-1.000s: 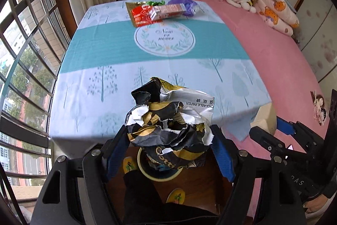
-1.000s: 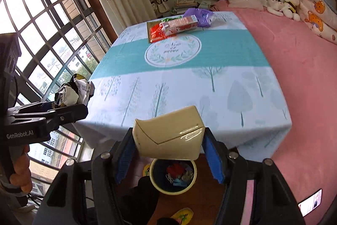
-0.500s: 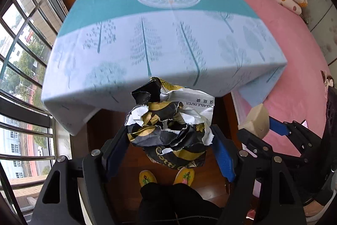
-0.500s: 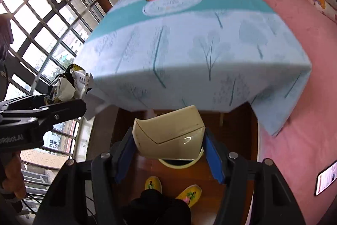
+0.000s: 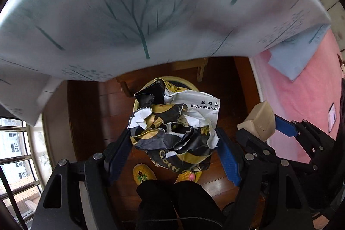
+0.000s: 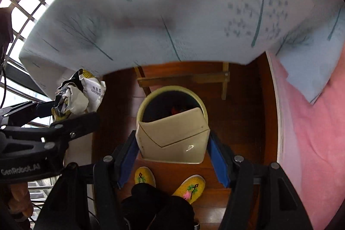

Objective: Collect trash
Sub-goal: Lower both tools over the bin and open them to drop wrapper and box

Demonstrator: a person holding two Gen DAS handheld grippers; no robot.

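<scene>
A crumpled black, gold and white paper bag [image 5: 174, 128] sits between the blue pads of my left gripper [image 5: 173, 141], which is shut on it. My right gripper [image 6: 172, 141] is shut on a beige folded carton [image 6: 172, 139]. Both point steeply down at a round yellow-rimmed bin [image 6: 148, 100] on the wooden floor, with red scraps inside. In the left wrist view the bin [image 5: 140, 98] is mostly hidden behind the bag, and the carton [image 5: 257, 120] shows at right. The bag [image 6: 79, 94] appears at left in the right wrist view.
The hanging tree-print tablecloth [image 6: 172, 10] fills the top of both views, just above the bin. A wooden table brace [image 6: 183, 79] stands behind the bin. A person's yellow slippers [image 6: 192, 186] stand in front of it. A pink bed cover [image 6: 312, 122] lies to the right, a window [image 5: 15, 143] to the left.
Both grippers have dropped from above the tabletop to below its edge and tilted further down. The table's top has left view; the bin and floor now lie under the held trash.
</scene>
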